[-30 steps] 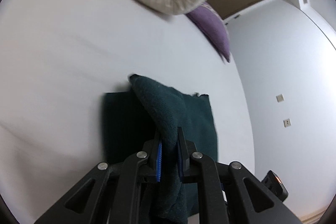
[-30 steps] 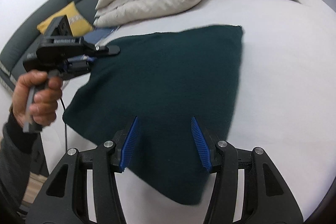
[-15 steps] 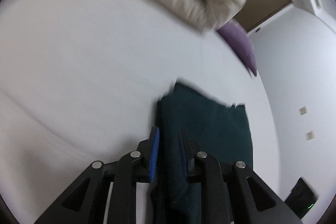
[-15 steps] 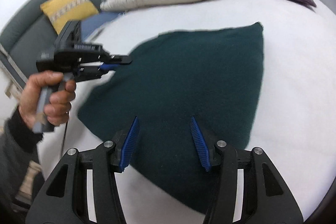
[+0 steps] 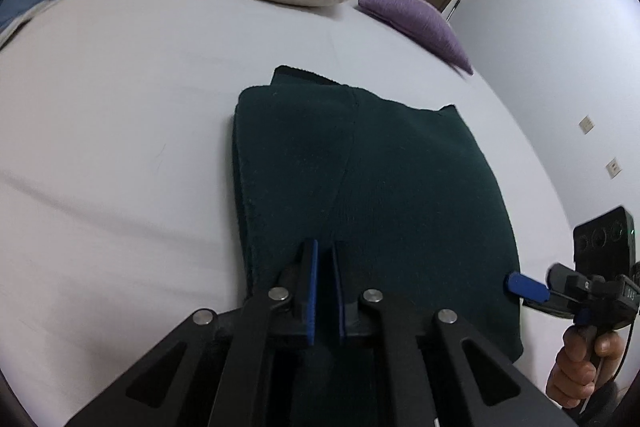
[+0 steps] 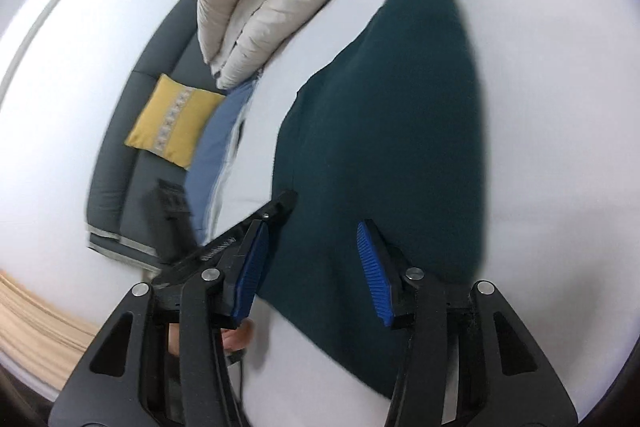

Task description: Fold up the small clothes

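Dark-green cloth (image 5: 400, 187) folded on bed (image 5: 120, 107) | left gripper (image 5: 325, 259) pinching it (near edge) | right gripper (image 6: 312, 259) closing, empty

Right gripper (image 6: 312, 267) is closing, blue fingers (image 6: 374, 267) hovering apart over the near edge of the dark green cloth (image 6: 384, 131) lying on the white bed (image 6: 560, 187). Nothing is pinched between them.
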